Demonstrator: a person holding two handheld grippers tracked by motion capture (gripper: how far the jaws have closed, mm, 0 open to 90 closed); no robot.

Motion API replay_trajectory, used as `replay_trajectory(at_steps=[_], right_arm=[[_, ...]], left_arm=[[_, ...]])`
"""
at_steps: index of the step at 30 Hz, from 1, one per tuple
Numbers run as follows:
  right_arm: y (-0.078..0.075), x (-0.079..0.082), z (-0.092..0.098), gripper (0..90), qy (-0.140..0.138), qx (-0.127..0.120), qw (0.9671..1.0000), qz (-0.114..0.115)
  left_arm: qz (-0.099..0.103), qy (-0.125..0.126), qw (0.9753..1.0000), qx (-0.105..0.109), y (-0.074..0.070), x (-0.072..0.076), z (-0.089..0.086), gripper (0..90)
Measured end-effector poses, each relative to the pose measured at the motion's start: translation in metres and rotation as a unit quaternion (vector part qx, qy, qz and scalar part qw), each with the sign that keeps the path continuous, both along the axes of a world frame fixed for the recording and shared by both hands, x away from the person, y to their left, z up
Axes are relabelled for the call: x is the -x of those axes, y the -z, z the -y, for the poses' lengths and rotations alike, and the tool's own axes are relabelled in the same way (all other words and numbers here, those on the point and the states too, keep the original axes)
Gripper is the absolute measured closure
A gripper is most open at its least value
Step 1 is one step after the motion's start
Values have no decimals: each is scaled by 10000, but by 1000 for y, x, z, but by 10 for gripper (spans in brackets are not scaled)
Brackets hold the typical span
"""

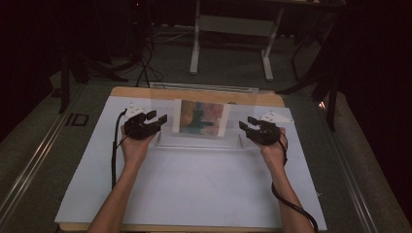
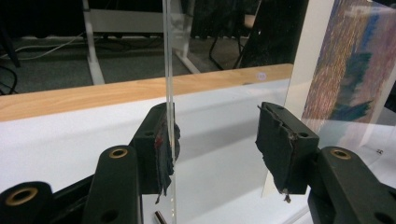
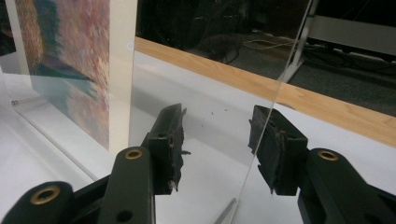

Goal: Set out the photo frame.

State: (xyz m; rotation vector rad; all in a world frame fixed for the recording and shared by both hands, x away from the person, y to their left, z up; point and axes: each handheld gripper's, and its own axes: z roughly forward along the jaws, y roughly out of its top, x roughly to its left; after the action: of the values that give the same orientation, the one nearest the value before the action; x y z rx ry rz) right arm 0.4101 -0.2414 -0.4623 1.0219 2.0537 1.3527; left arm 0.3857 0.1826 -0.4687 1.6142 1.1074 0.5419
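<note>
So there's a clear acrylic frame (image 1: 199,141) standing upright in the middle of the high view, on the white tabletop (image 1: 194,189), with a painted print (image 1: 201,118) inside it. The left gripper (image 1: 156,119) sits at the frame's left end, jaws wide apart. In the left gripper view the pane's edge (image 2: 169,93) runs right against the left-hand pad (image 2: 161,149), while the other pad stands well clear. The right gripper (image 1: 245,125) is at the right end, jaws also wide apart; in the right gripper view the pane's edge (image 3: 280,84) passes just in front of the right-hand pad, though I can't tell if it's touching.
</note>
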Motion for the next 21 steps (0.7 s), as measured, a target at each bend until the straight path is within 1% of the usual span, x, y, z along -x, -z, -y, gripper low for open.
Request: replay_trajectory(at_steps=[4,7,9,11,12,14,16,21], right_arm=[[2,7,0,537,-12,-51,10000,-19],[3,11,-1,537,-10,-86,10000,-10],[2,14,-1,537,-24,-44,10000,-8],[1,18,0,538,-20,-55,10000,49],[1,18,0,538,-20,-55,10000,49],[0,24,1,539,-31,-21,10000,66],[-1,28,2,540,-38,-19,10000,84],[-6,36,5,547,-23,-77,9998,186]], left_arm=[[-22,5,10000,-60,-2,6,-1,473],[-42,9,10000,-43,-2,12,-1,472],[-69,55,10000,-9,-1,15,-2,474],[-73,86,9999,-7,-1,17,-2,473],[-73,86,9999,-7,-1,17,-2,473],[-79,117,9999,-31,-2,21,-2,474],[-86,132,9999,-64,-3,23,-1,475],[-91,226,9997,-86,-2,28,0,471]])
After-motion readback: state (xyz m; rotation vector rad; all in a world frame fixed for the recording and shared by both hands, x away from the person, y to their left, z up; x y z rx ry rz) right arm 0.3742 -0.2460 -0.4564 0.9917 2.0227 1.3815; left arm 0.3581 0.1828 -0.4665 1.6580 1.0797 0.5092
